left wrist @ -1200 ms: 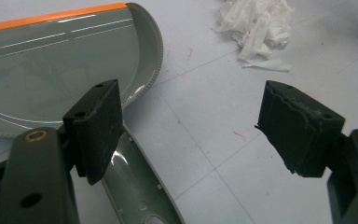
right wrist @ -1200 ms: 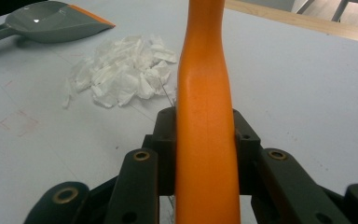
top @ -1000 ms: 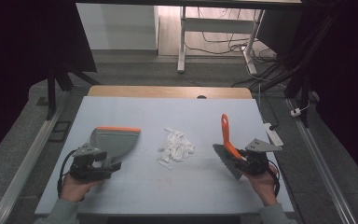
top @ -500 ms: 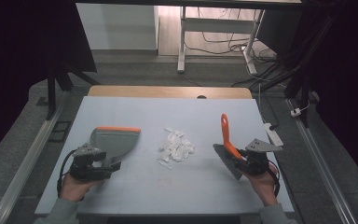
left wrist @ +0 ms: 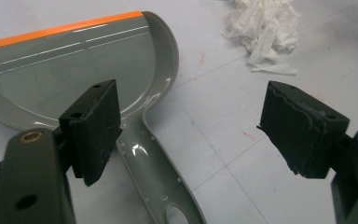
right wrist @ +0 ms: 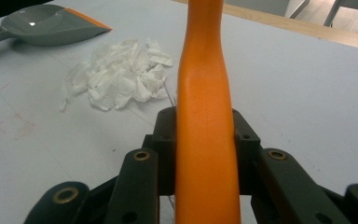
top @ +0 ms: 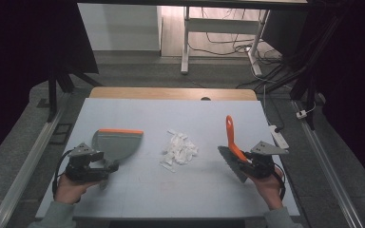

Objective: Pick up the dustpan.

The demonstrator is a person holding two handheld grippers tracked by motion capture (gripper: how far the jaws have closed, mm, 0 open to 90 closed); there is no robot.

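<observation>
Dustpan handle point(left wrist: 161, 184) lies between my left gripper's point(top: 105, 167) spread jaws, running near-to-far; my right gripper point(top: 245, 161) clamps the brush point(top: 232, 142), paper scraps point(top: 179, 148) between.

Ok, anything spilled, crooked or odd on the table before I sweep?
Nothing damaged. The heap of torn white paper scraps lies loose mid-table, a few bits strayed toward the near side. The grey plastic dustpan with orange lip lies flat; the left gripper straddles its handle, open. The right gripper clamps the orange-handled brush.

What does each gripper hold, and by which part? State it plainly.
The right gripper clamps the orange plastic brush handle at its middle. The left gripper holds nothing; its jaws stand open over the grey plastic dustpan's handle.
</observation>
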